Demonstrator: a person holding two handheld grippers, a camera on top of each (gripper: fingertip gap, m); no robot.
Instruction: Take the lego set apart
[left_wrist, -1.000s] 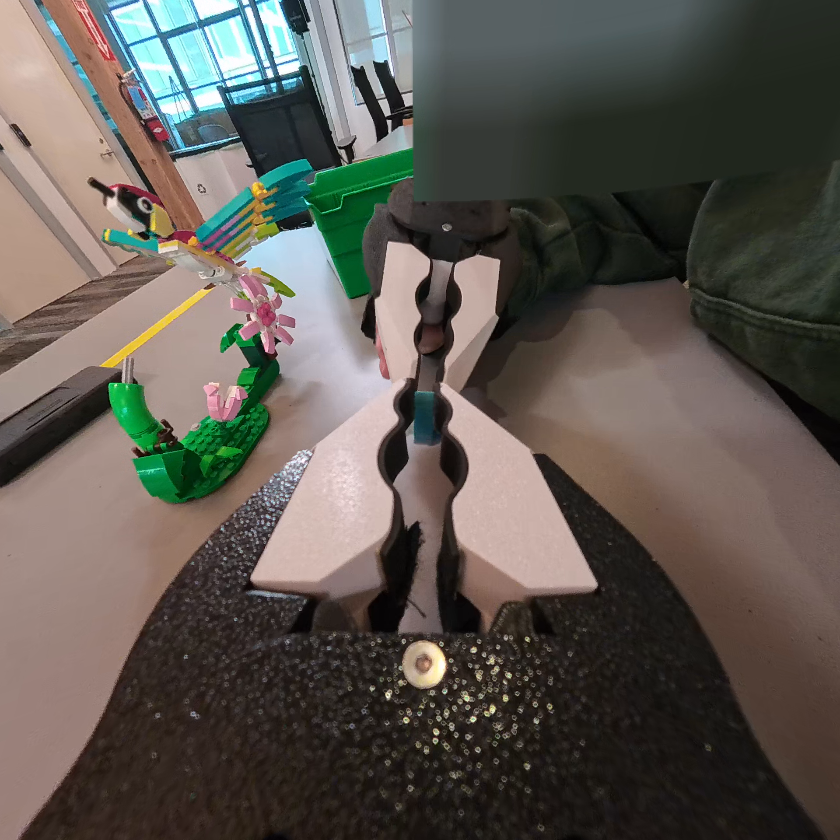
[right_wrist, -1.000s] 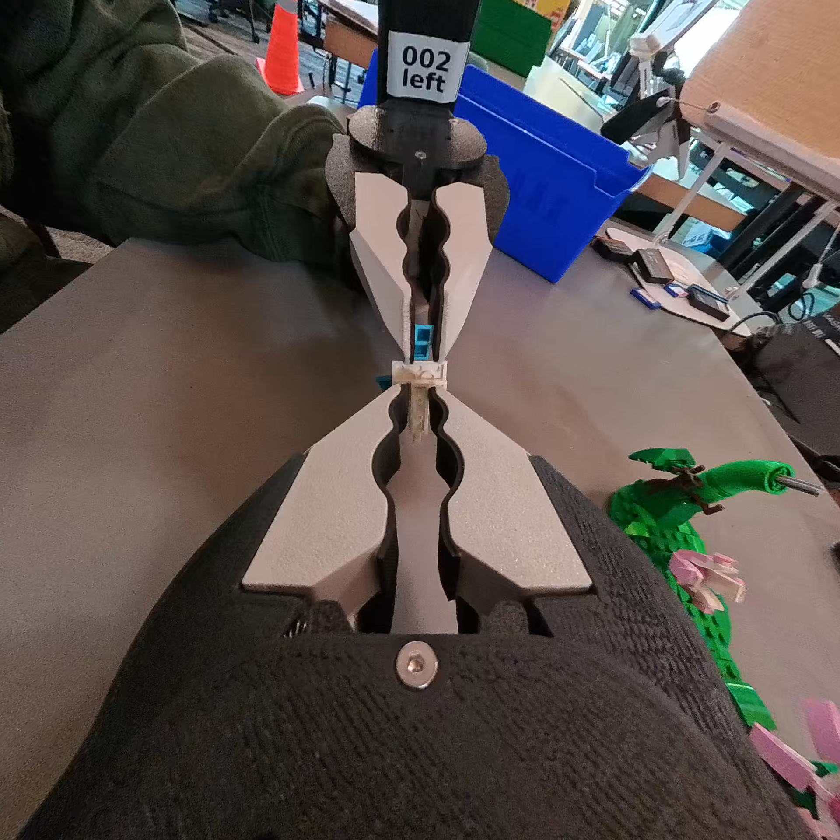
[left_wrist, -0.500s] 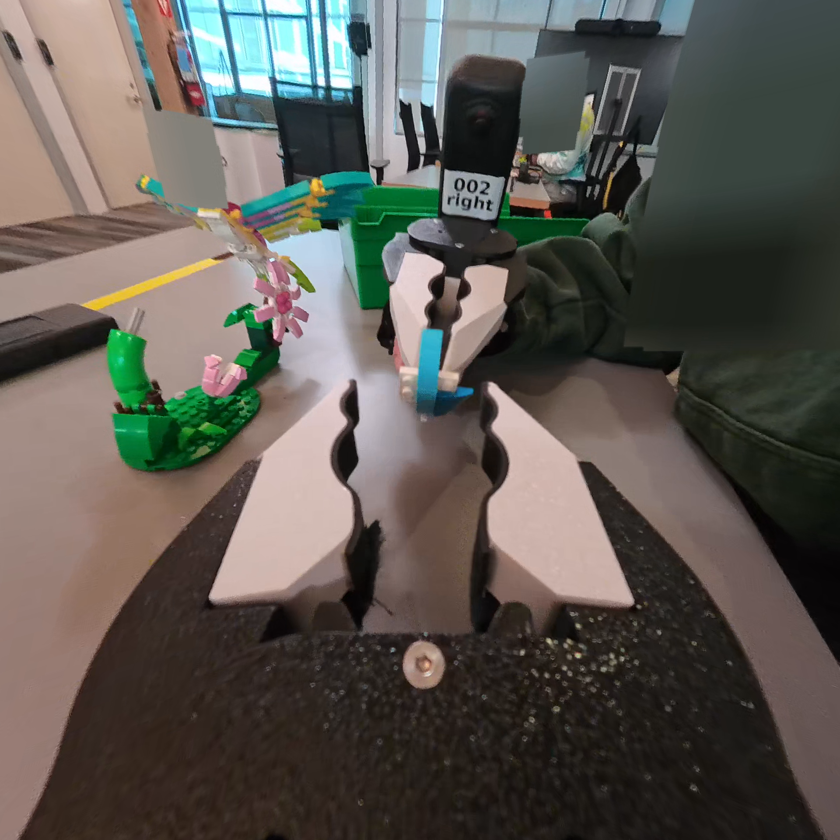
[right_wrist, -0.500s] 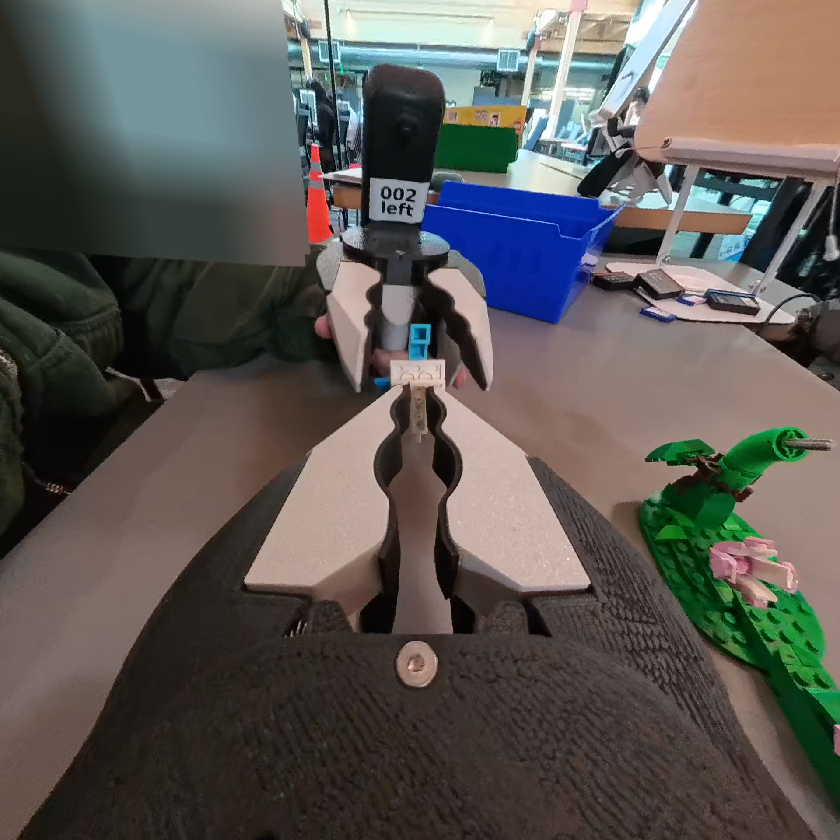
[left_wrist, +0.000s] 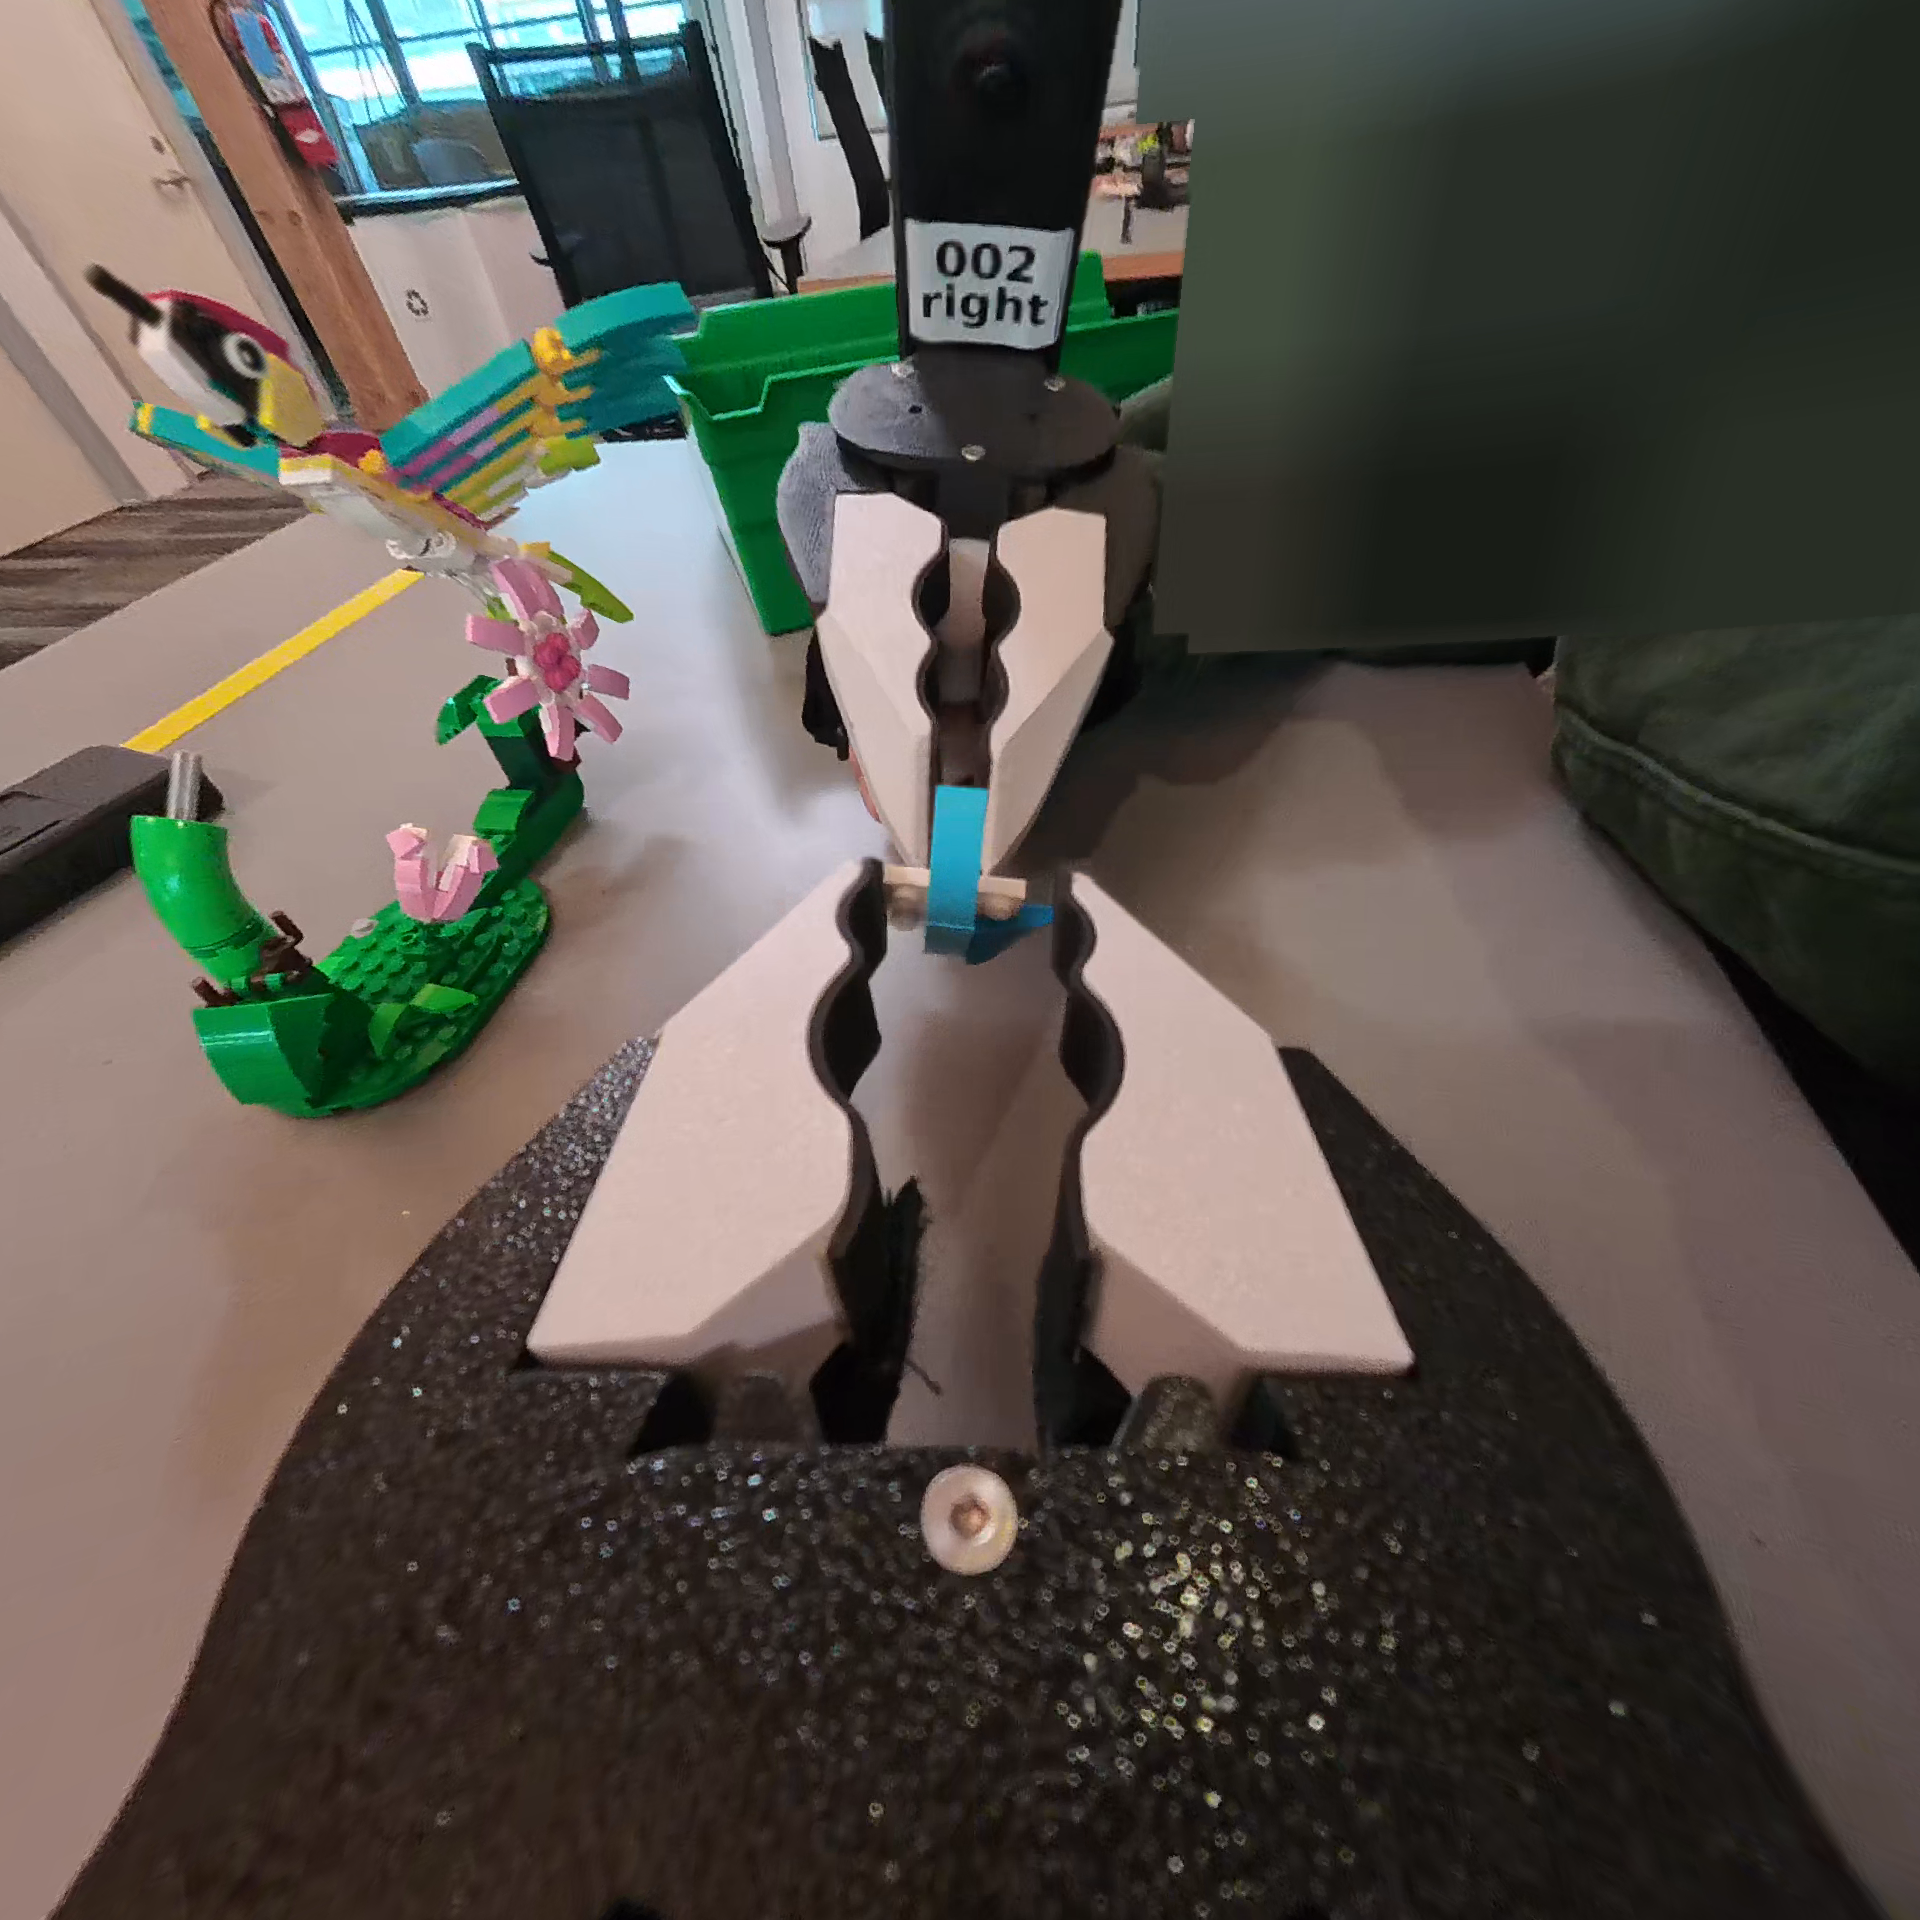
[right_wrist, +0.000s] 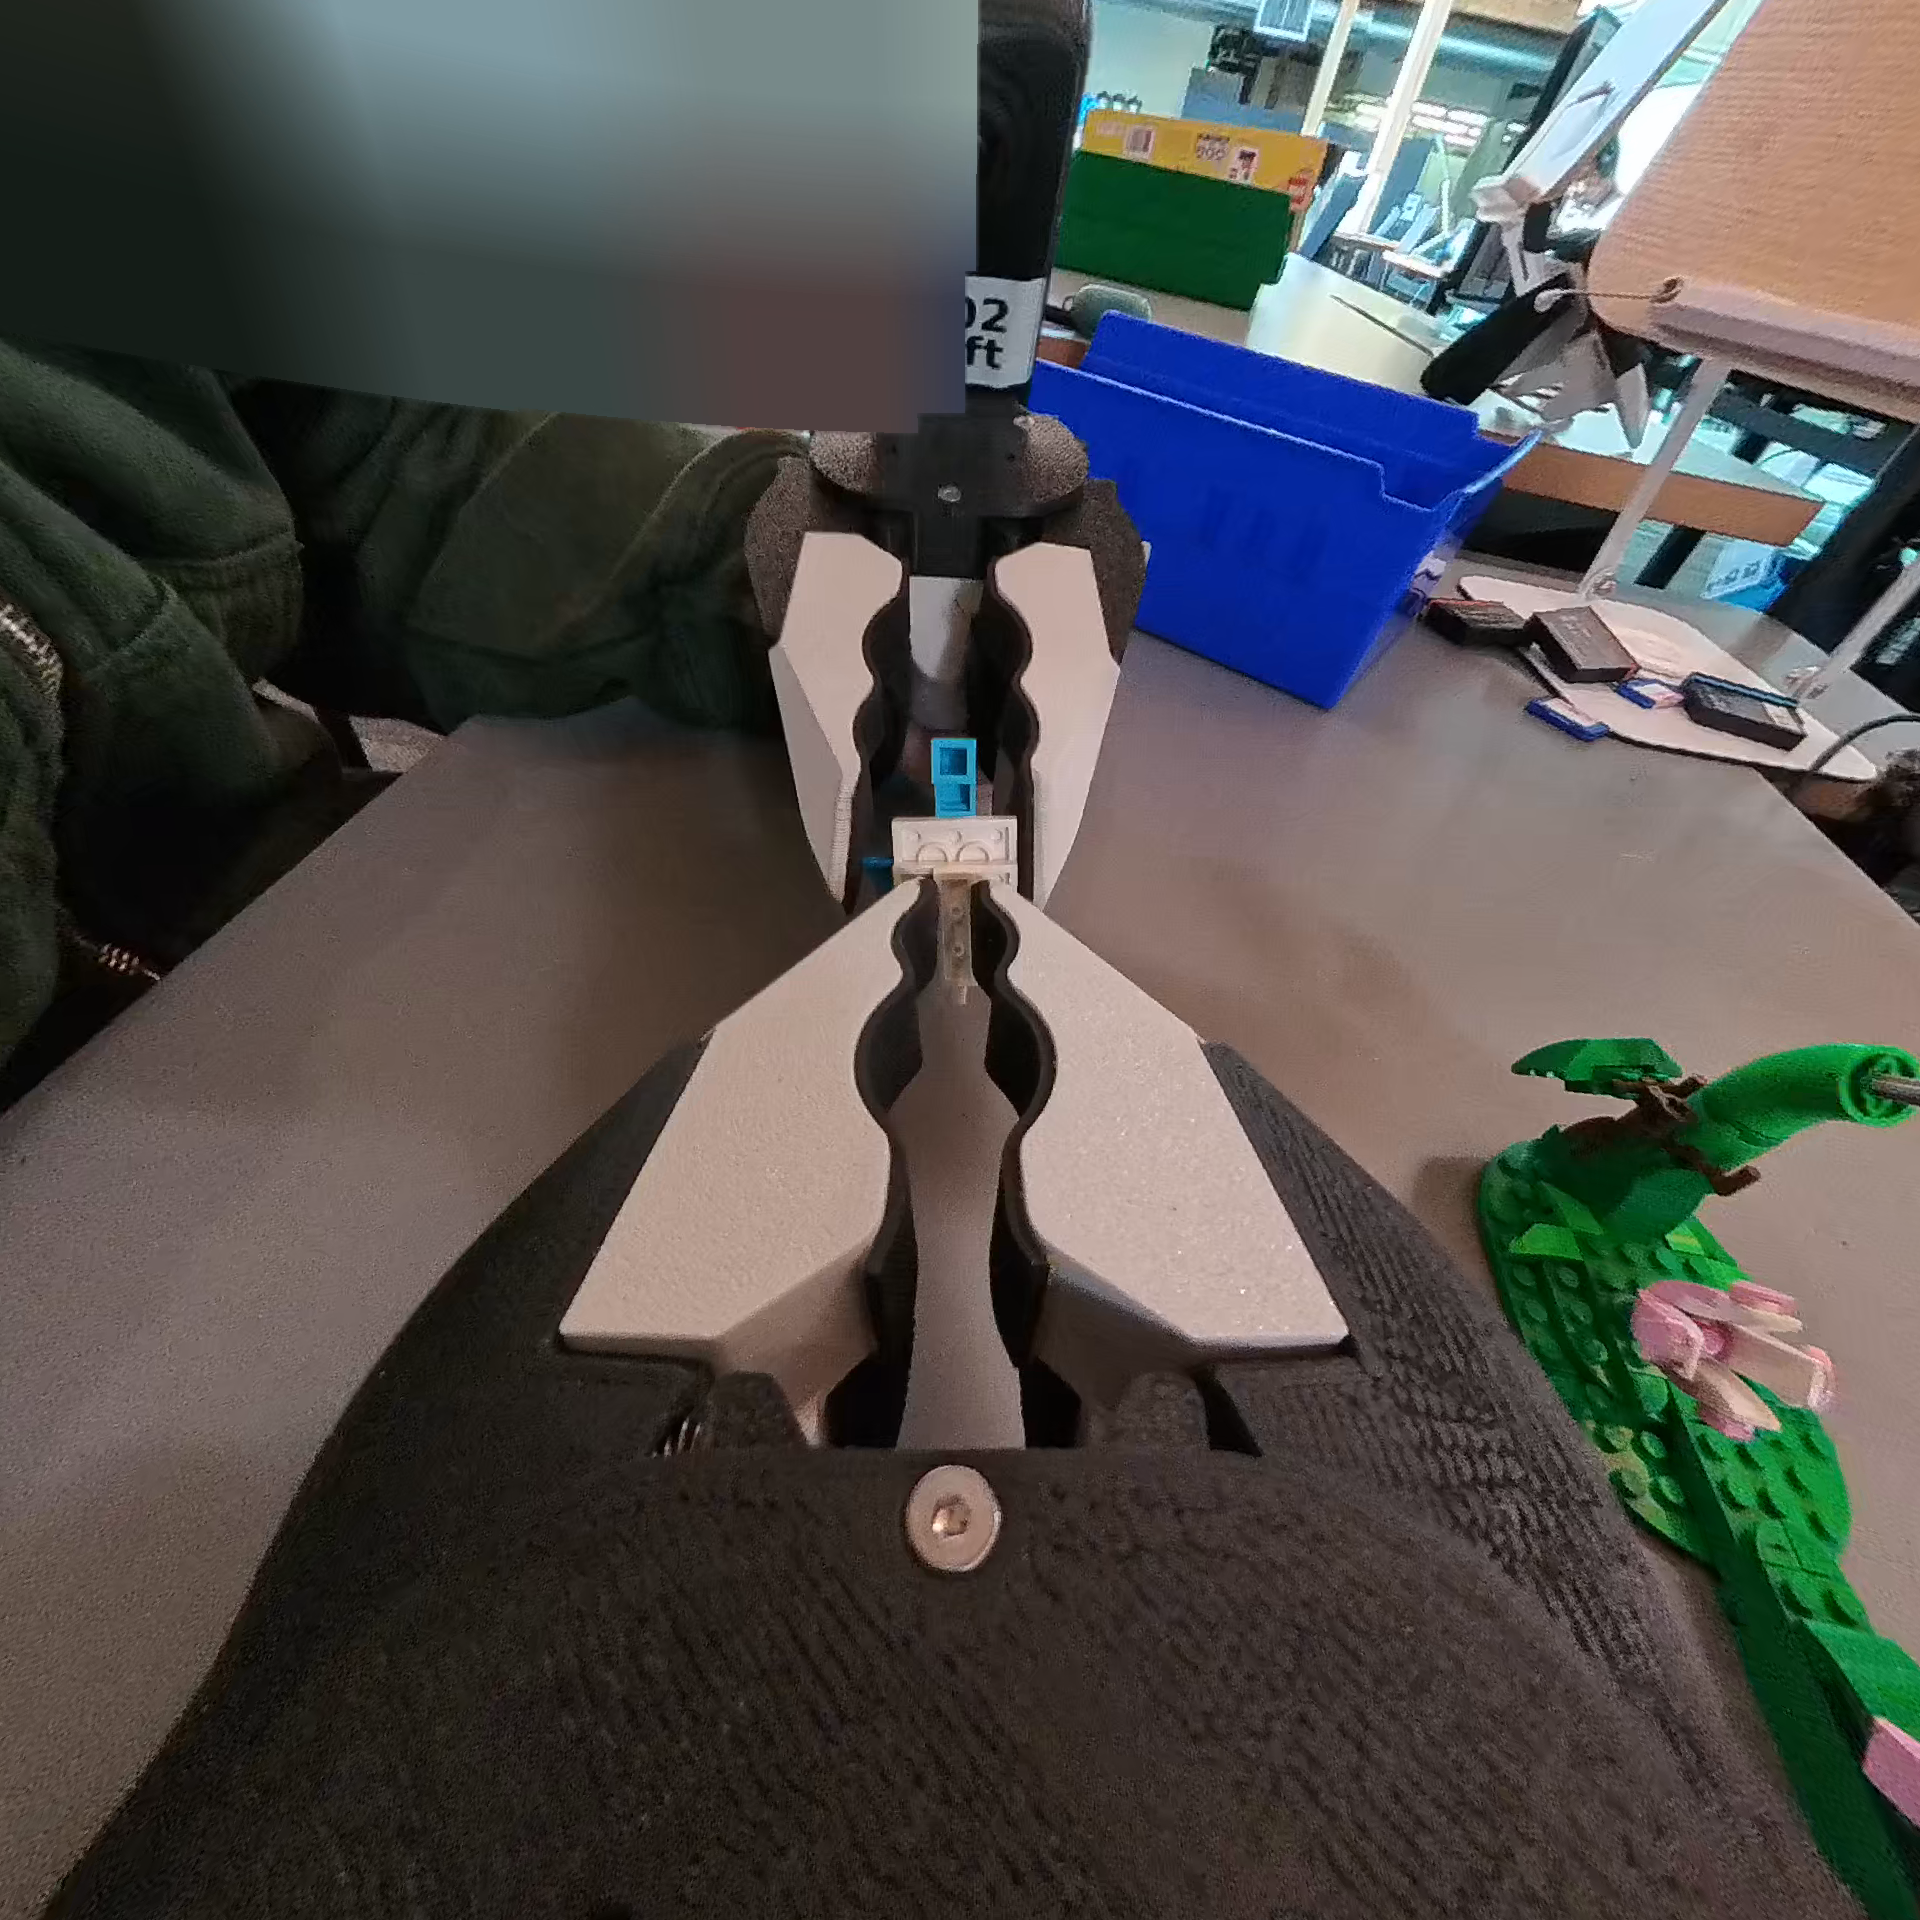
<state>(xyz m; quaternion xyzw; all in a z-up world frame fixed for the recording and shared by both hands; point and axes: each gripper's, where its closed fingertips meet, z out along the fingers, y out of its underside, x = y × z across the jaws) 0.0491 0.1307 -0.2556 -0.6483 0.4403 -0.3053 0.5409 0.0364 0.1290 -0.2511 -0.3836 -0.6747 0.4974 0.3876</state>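
My right gripper (right_wrist: 954, 896) is shut on a small white and blue lego piece (right_wrist: 954, 840), held just above the table. In the left wrist view the right gripper (left_wrist: 956, 831) faces me with the piece (left_wrist: 954, 883) at its tips. My left gripper (left_wrist: 966, 894) is open, its fingertips on either side of the piece's blue end without clamping it. It also shows in the right wrist view (right_wrist: 940, 883). The rest of the lego set, a bird (left_wrist: 249, 384) with flowers on a green base (left_wrist: 384, 997), stands to the left.
A green bin (left_wrist: 790, 416) stands behind the right gripper, and a blue bin (right_wrist: 1278, 520) behind the left one. A black device (left_wrist: 62, 821) lies at the far left. The person's green sleeves (left_wrist: 1745, 810) rest at the table edge. The green base (right_wrist: 1662, 1299) is close to the right gripper's right. Both grippers' tips are close together, under 4 cm apart. Both grippers' tips are roughly 20 cm from the bird (left_wrist: 249, 384).
One second ago both grippers were shut on the piece. The left gripper then opened and drew back. Now it is close again, jaws narrower but still open around the blue end.
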